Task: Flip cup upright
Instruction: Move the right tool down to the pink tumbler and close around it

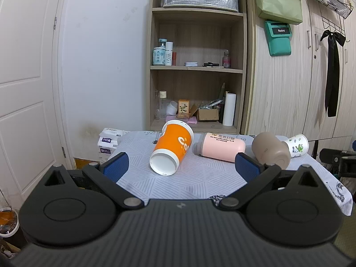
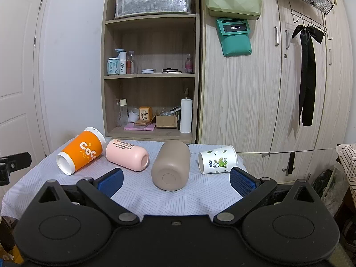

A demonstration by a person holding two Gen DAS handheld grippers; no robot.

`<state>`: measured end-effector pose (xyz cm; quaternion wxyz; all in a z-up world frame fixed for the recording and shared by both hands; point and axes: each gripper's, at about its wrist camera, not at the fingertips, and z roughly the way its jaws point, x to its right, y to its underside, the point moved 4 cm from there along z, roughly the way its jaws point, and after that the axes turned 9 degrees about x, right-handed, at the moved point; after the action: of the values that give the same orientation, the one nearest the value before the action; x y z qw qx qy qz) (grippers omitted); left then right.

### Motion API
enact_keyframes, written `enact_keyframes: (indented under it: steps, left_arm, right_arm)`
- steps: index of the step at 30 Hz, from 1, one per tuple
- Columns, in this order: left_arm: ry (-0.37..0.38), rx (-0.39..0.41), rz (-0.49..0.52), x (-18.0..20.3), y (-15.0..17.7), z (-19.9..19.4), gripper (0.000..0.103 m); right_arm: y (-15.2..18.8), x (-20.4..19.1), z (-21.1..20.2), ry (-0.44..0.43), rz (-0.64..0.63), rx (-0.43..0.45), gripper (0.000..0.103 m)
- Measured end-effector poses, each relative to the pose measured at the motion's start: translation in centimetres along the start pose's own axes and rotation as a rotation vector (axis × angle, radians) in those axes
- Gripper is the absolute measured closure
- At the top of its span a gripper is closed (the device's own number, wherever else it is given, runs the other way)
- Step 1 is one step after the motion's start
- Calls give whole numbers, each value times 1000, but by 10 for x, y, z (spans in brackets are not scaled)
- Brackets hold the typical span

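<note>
Several cups lie on their sides on a small table with a patterned cloth [image 1: 189, 184]. From left to right: an orange paper cup [image 1: 172, 147] [image 2: 81, 150], a pink cup [image 1: 220, 147] [image 2: 126, 156], a tan cup [image 1: 272, 152] [image 2: 171, 166] and a white paper cup with green print [image 1: 298, 145] [image 2: 217, 159]. My left gripper [image 1: 181, 166] is open and empty, facing the orange cup's base. My right gripper [image 2: 175, 179] is open and empty, facing the tan cup's base.
A wooden shelf unit [image 1: 197, 71] with bottles and boxes stands behind the table. A wood-grain wardrobe [image 2: 267, 89] is to the right, a white door [image 1: 24, 89] to the left. Tissue packs [image 1: 109, 142] sit beyond the table's left edge.
</note>
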<state>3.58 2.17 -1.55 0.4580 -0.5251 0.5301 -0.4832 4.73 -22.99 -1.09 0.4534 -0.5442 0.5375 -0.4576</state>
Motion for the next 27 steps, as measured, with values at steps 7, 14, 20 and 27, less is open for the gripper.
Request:
enact_keyframes:
  steps: [7, 14, 20, 27]
  left_arm:
    - [-3, -9, 1, 0, 1, 0, 0]
    - [-19, -106, -61, -7, -2, 18, 0]
    - [-8, -176, -247, -23, -7, 46, 0]
    - [54, -237, -399, -23, -1, 89, 1]
  right_arm:
    - [1, 1, 0, -2, -1, -4, 0]
    - [-8, -4, 5, -169, -25, 4, 0]
    - [-24, -13, 39, -400, -51, -3, 0]
    - [-24, -49, 94, -549, -341, -33, 0]
